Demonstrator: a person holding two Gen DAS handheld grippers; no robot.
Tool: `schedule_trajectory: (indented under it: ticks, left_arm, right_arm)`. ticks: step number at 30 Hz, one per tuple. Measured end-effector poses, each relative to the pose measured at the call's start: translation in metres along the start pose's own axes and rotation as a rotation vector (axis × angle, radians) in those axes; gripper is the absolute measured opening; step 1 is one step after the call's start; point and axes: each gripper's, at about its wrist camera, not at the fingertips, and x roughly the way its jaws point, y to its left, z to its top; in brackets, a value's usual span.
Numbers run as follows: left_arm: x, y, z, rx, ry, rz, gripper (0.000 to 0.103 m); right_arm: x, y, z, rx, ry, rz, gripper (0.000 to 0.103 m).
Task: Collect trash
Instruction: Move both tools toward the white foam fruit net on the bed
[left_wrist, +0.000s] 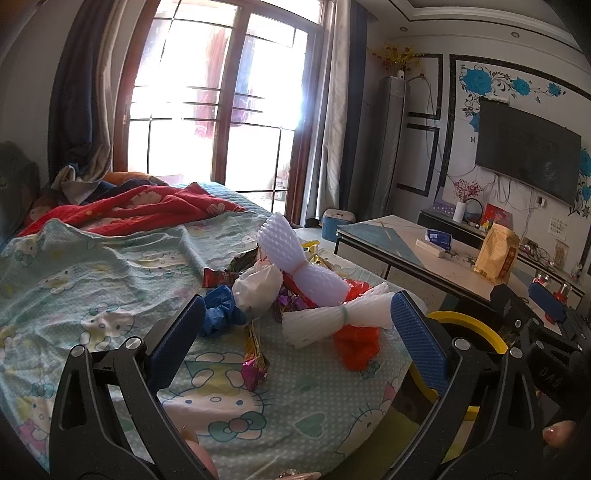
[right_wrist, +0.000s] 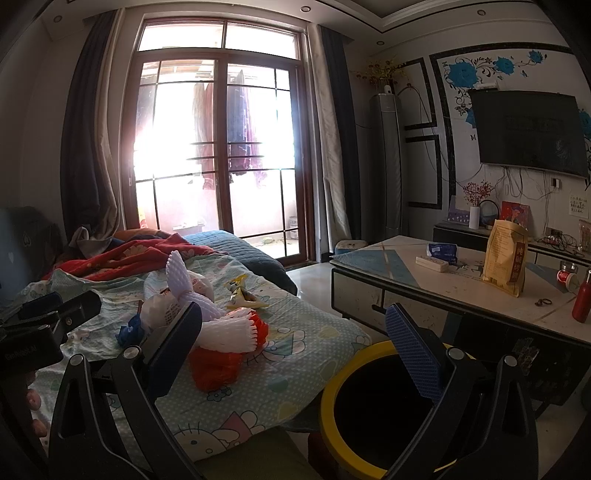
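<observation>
A pile of trash lies on the bed's cartoon-print sheet (left_wrist: 92, 280): two white foam nets (left_wrist: 332, 317), a red plastic bag (left_wrist: 356, 345), a white bag (left_wrist: 256, 291), a blue crumpled bag (left_wrist: 221, 310) and shiny snack wrappers (left_wrist: 255, 365). My left gripper (left_wrist: 295, 325) is open and empty, just short of the pile. My right gripper (right_wrist: 291, 332) is open and empty, between the pile (right_wrist: 229, 332) and the yellow-rimmed black bin (right_wrist: 373, 406) beside the bed. The bin's rim also shows in the left wrist view (left_wrist: 469, 325).
A low table (right_wrist: 461, 291) stands right of the bin, with a paper bag (right_wrist: 504, 258), a blue pack, a white box and a red bottle (right_wrist: 583, 299). A red blanket (left_wrist: 140, 206) lies farther up the bed. A yellow wrapper (right_wrist: 242, 295) lies behind the pile.
</observation>
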Motion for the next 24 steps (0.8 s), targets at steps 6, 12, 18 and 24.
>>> schedule_trajectory:
  ticks: [6, 12, 18, 24]
  left_arm:
    - [0.003, 0.004, -0.003, -0.014, 0.013, 0.001, 0.092]
    - [0.007, 0.020, 0.000, -0.045, 0.020, 0.033, 0.092]
    - [0.009, 0.039, 0.004, -0.078, 0.017, 0.073, 0.092]
    - [0.010, 0.061, 0.009, -0.118, 0.019, 0.111, 0.092]
  right_arm:
    - [0.001, 0.002, 0.000, 0.000, 0.006, 0.011, 0.097]
    - [0.006, 0.012, 0.004, -0.028, 0.027, 0.059, 0.097]
    - [0.018, 0.028, 0.007, -0.074, 0.056, 0.119, 0.097]
    - [0.027, 0.044, 0.008, -0.096, 0.074, 0.169, 0.097]
